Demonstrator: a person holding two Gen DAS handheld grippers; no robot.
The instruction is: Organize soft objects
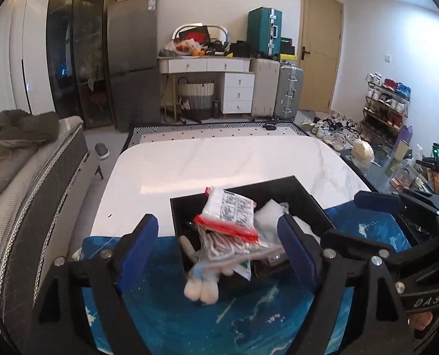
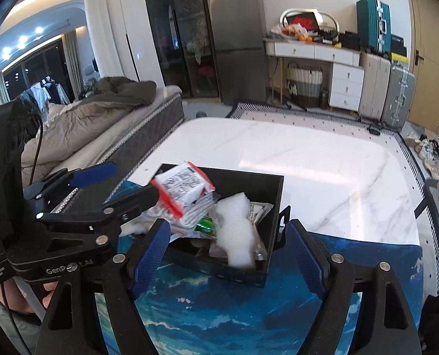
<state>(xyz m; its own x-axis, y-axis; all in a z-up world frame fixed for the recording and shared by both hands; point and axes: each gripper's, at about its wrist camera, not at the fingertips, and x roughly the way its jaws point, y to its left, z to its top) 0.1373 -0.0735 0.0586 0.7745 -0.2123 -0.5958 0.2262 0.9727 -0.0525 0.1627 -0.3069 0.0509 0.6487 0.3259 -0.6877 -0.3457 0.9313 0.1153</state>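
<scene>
A black open box point(image 1: 293, 189) point(image 2: 274, 207) sits on a blue mat, filled with soft things. On top lies a white packet with red edges point(image 1: 230, 213) point(image 2: 184, 186). Beside it is white foam point(image 1: 268, 217) point(image 2: 237, 230). A plush toy with pale feet point(image 1: 200, 287) hangs over the box's near rim. My left gripper point(image 1: 219, 254) is open, its pads wide on either side of the box's near end. My right gripper point(image 2: 228, 254) is open in front of the box. The left gripper also shows in the right wrist view point(image 2: 122, 183), open next to the packet.
The blue ocean-print mat point(image 1: 249, 319) point(image 2: 249, 310) covers the near end of a white marble table point(image 1: 204, 162) point(image 2: 308, 153). A bed point(image 1: 27, 162) stands to the left. A shoe rack point(image 1: 388, 103) and a cluttered glass side table point(image 1: 397, 168) stand to the right.
</scene>
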